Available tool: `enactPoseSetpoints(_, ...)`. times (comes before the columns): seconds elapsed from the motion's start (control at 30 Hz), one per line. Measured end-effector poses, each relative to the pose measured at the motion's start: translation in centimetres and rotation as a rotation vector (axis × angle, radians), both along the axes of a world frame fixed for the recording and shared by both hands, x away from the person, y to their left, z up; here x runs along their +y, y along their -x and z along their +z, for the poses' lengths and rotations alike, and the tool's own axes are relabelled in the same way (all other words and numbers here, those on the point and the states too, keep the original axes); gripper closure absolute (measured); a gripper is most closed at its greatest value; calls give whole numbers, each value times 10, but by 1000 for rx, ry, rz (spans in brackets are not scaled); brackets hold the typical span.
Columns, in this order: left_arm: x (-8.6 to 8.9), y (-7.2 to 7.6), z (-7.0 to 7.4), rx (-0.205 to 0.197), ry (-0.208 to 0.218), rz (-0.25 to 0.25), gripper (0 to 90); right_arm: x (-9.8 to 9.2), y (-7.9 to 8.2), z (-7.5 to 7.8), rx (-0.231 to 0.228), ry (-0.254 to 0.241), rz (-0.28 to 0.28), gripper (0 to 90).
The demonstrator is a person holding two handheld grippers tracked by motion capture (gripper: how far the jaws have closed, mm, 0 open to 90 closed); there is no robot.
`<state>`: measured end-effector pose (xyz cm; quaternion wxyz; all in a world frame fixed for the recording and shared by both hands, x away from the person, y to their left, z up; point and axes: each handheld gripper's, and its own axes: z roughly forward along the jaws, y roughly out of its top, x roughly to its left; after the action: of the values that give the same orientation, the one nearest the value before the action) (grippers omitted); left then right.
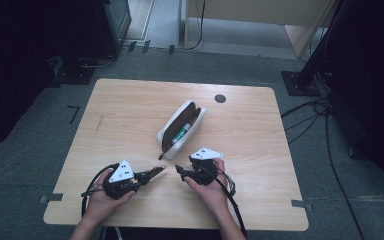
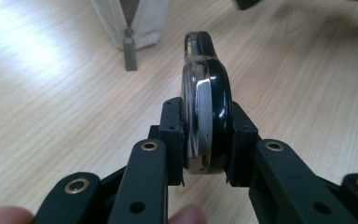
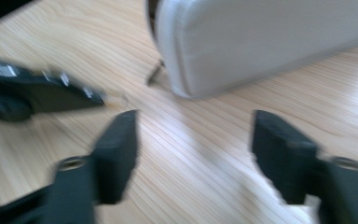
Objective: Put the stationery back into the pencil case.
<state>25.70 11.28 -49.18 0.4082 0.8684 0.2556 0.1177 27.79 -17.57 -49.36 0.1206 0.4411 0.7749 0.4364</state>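
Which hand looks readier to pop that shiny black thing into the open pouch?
Probably the left: the left gripper is already shut on the black object, near the open pouch. The right gripper is open and holds nothing.

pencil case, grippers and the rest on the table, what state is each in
pencil case: unzipped, lying open, a pen inside
left gripper: shut on a glossy black object
glossy black object: held on edge above the table
right gripper: open, nothing between the jaws
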Motion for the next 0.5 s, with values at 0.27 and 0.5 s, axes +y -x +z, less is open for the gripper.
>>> enactPoseSetpoints(0.27,-1,-3,14,-5,23,42,738,-37,10,2,-3,87,-78,0)
enactPoseSetpoints(0.5,-6,-9,34,-24,47,59,738,-74,18,-1,5,96,-158,0)
